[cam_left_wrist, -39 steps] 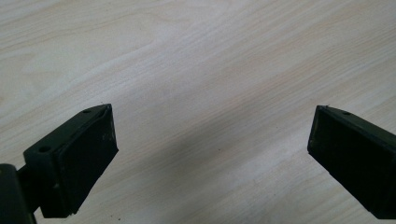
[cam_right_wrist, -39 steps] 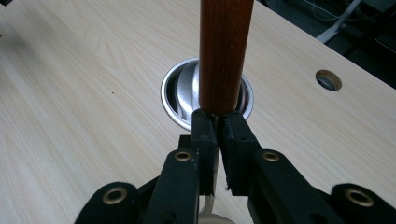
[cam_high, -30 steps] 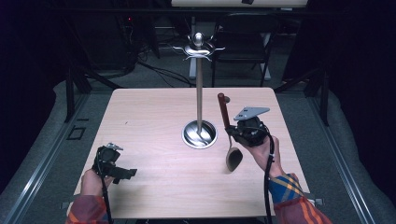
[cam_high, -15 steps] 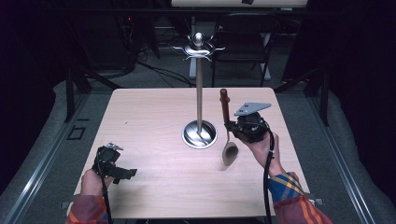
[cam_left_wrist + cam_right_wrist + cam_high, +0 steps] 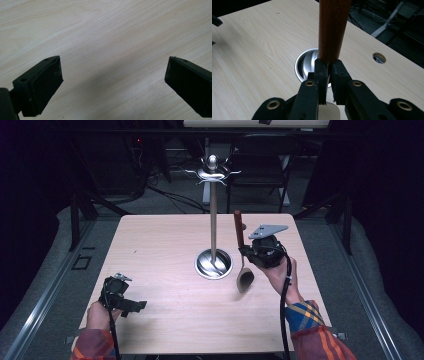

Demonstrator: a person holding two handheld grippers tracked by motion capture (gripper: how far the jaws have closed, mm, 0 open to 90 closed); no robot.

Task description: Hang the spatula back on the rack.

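We see the right gripper [image 5: 248, 251] pinching a spoon [image 5: 242, 255] upright just right of the metal stand [image 5: 213, 215], its wooden handle [image 5: 333, 27] up and bowl hanging above the table [image 5: 165, 245] (the bowl looks blurred). The left gripper [image 5: 131, 306] rests near the front left edge, jaws spread apart over bare wood.

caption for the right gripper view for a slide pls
Right gripper shut on a wooden-handled spoon, held above the light wooden table in front of the utensil stand's round metal base.
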